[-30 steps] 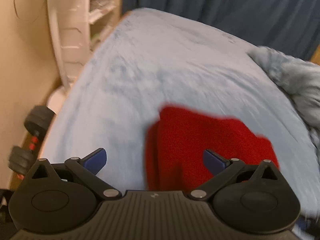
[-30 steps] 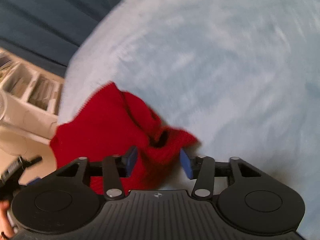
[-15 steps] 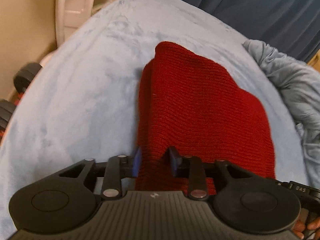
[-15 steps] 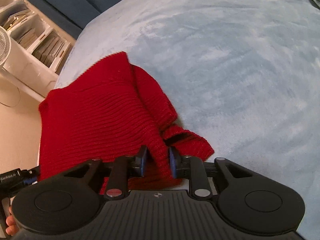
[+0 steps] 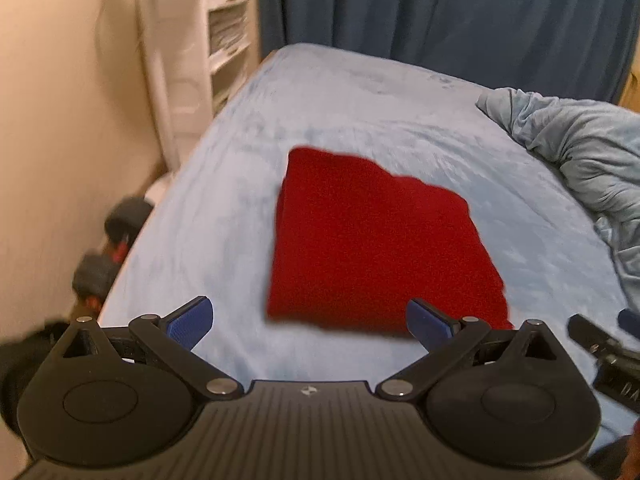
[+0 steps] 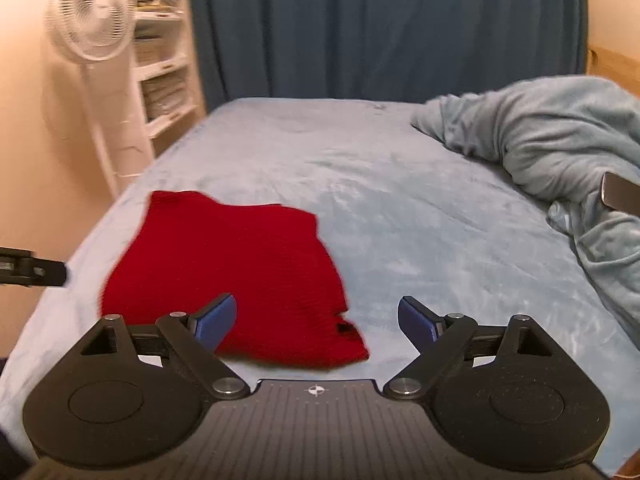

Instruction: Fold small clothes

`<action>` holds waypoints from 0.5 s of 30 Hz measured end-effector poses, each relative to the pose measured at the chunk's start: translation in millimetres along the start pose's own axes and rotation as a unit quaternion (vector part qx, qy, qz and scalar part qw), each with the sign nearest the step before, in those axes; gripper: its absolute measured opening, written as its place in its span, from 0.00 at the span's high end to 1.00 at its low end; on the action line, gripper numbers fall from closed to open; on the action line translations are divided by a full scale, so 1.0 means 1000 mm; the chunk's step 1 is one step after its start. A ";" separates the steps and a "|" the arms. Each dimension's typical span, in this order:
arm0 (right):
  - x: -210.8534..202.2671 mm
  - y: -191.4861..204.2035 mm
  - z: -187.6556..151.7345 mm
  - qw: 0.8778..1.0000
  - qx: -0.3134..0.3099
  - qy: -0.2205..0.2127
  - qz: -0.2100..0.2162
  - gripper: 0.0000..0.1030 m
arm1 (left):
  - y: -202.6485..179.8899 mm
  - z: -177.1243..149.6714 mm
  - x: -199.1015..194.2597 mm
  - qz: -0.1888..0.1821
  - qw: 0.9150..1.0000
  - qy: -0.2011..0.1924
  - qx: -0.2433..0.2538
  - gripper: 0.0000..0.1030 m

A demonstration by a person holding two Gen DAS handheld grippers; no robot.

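Note:
A red knitted garment (image 5: pixel 376 240) lies folded flat on the light blue bed (image 5: pixel 400 120), near its left edge. My left gripper (image 5: pixel 310 320) hovers just short of the garment's near edge, its jaws opening wide and holding nothing. My right gripper (image 6: pixel 316 316) hangs over the garment's (image 6: pixel 232 264) near right corner, jaws also opening, pads clear of the knit. Each gripper shows at the edge of the other's view: the right gripper (image 5: pixel 600 348) and the left gripper (image 6: pixel 32 270).
A crumpled pale blue blanket (image 6: pixel 560 148) is heaped on the bed's right side, with a dark flat object (image 6: pixel 620 198) on it. A white fan (image 6: pixel 92 20) and shelves (image 6: pixel 164 72) stand left of the bed. Dumbbells (image 5: pixel 120 220) lie on the floor. Dark blue curtains (image 6: pixel 380 28) hang behind.
Both grippers have let go of the red garment, opened and pulled back and up. The garment now lies flat on the bed. The right gripper's view has rolled level.

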State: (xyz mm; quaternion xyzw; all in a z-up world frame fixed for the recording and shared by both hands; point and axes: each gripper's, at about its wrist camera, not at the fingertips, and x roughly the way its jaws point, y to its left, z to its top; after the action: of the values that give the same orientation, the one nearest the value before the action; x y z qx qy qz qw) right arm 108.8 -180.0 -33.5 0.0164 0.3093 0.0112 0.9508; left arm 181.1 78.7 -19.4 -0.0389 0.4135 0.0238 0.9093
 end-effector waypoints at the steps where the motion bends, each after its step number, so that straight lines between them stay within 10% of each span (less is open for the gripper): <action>1: -0.008 0.002 -0.002 1.000 0.001 0.002 0.003 0.13 | -0.001 -0.008 -0.008 -0.001 1.000 0.002 -0.006 0.00; 15: -0.059 0.023 -0.020 1.000 0.003 0.010 0.030 0.13 | -0.020 -0.055 -0.067 0.006 0.999 -0.021 0.040 0.00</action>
State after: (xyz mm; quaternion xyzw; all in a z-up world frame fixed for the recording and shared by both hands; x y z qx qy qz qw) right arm 49.2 -158.4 -14.1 0.0285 0.3179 0.0384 0.9469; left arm 97.8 52.8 -3.7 0.0002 0.3952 0.0137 0.9185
